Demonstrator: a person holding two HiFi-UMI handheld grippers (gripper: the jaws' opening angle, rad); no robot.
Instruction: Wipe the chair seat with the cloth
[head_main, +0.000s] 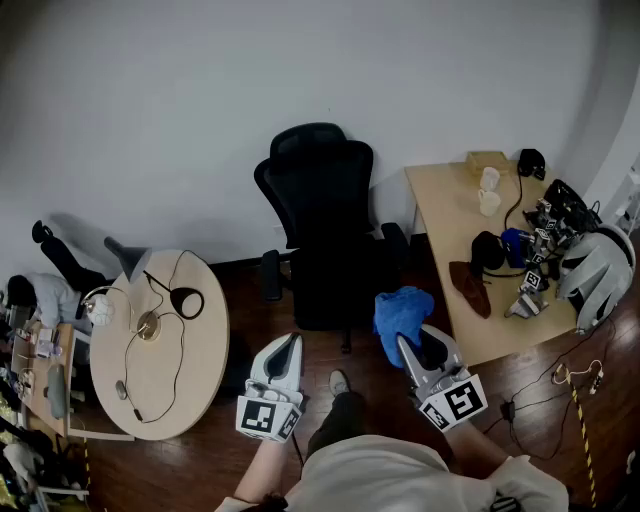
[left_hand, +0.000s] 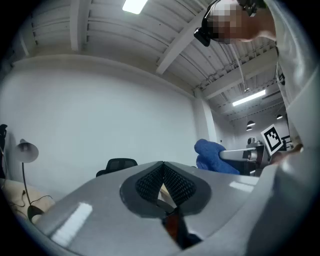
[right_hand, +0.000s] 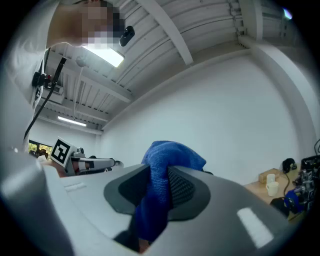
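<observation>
Left gripper (head_main: 289, 343) closed on nothing, right gripper (head_main: 418, 346) clamping the blue cloth (head_main: 403, 313).
I see the cloth bunched above the right jaws, in front of the black office chair (head_main: 325, 235); farther out, a round table (head_main: 165, 365) sits left and a wooden desk (head_main: 448, 225) right.

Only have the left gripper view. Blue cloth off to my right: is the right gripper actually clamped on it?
Observer: Yes. The right gripper view shows the right gripper shut on the blue cloth, which bunches above the jaws.
Operator: Where's the chair? I only see its top.
Observer: In the head view the black office chair stands straight ahead, its seat toward the person.
Operator: Anything beside it?
Observer: A wooden desk stands to its right, with two white cups at the far end.
</observation>
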